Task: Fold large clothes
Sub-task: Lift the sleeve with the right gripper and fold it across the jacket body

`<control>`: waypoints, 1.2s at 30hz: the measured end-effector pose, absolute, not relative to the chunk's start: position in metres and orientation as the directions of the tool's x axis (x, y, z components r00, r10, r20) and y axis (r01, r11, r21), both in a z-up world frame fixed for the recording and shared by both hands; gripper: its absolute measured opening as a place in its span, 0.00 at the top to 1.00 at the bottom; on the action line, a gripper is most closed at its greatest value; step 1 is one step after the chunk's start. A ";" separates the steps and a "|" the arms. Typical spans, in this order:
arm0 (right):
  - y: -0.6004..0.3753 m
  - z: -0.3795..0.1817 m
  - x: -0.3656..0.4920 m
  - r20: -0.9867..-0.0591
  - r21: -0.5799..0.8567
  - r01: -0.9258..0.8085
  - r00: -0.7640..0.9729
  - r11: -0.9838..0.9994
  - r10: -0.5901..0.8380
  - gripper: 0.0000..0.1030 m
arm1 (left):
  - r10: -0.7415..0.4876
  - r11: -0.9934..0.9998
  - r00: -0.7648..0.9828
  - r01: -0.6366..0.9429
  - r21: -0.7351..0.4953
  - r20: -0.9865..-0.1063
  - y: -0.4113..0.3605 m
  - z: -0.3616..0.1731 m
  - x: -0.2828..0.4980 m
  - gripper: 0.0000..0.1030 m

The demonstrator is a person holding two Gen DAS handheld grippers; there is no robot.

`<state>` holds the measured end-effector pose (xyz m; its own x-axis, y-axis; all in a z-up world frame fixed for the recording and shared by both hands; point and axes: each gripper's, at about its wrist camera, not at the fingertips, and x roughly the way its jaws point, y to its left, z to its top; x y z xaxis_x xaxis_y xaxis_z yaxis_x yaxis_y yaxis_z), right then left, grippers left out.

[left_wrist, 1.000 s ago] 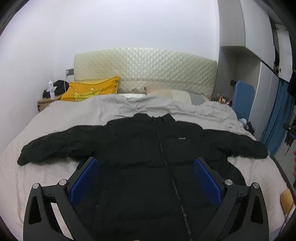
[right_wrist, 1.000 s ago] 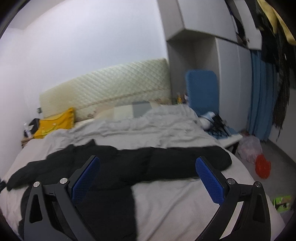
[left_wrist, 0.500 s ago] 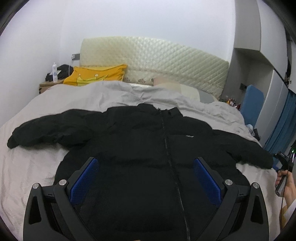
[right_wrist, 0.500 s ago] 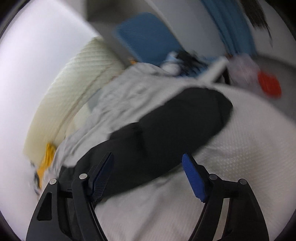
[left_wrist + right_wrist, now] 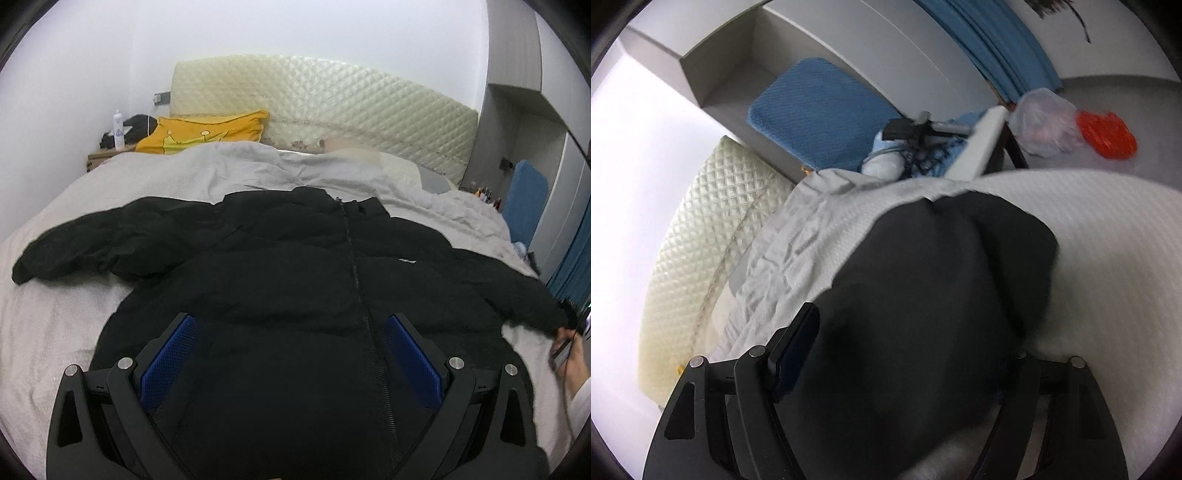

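The black jacket (image 5: pixel 295 295) lies front-up and spread flat on the bed (image 5: pixel 55 332), collar toward the headboard (image 5: pixel 332 103), sleeves stretched out to either side, so its long axis across the sleeves runs crosswise to the way the left gripper (image 5: pixel 291 354) points. That gripper hangs over the lower body of the jacket, its blue pads (image 5: pixel 168 356) spread wide with nothing pinched between them. The right gripper (image 5: pixel 905 350) is the nearer one to the part that matters: the right sleeve (image 5: pixel 942 295) runs straight ahead of it, cuff end farthest from the tongs, and the sleeve's bulk fills the gap between the jaws. Those jaws have just been closing around the sleeve; the far pad is hidden behind the fabric, so I cannot tell whether they press on it yet. In my judgement the next move is a grip on this sleeve to fold it inward across the chest. Under the jacket is a pale textured cover with a rumpled grey sheet (image 5: pixel 798 236) beyond; a yellow pillow (image 5: pixel 207 129), blue chair (image 5: pixel 820 110) and blue curtain (image 5: pixel 997 33) ring the room.
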<state>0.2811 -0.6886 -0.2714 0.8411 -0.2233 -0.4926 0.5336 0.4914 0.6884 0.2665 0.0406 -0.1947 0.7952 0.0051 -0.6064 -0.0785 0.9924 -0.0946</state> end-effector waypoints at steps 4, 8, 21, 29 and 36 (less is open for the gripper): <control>-0.692 -0.264 0.299 -0.577 0.614 0.597 0.786 0.515 -0.223 0.91 | 0.038 0.995 0.798 -0.087 -0.051 -0.602 0.039 -0.197 0.269 0.00; -0.683 -0.224 0.301 -0.587 0.486 0.630 0.749 0.607 -0.307 0.96 | 0.055 0.996 0.812 -0.087 -0.026 -0.581 0.038 -0.193 0.262 0.00; -0.607 -0.031 0.287 -0.372 0.383 0.494 0.856 0.781 -0.359 0.98 | 0.078 0.997 0.876 -0.061 0.051 -0.476 0.054 -0.149 0.214 0.00; -0.467 0.071 0.287 -0.257 0.237 0.287 0.940 0.928 -0.225 0.95 | 0.035 0.998 0.882 -0.052 -0.023 -0.470 0.082 -0.136 0.190 0.00; -0.334 0.092 0.303 -0.252 0.151 0.070 0.967 0.986 -0.030 0.92 | 0.089 0.996 0.882 -0.085 0.031 -0.462 0.096 -0.135 0.182 0.00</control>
<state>0.3025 -0.3340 0.0917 0.9672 -0.0298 -0.2522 0.0697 0.9861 0.1506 0.1825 0.0965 -0.1350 0.8822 0.0891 -0.4624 -0.0846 0.9959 0.0305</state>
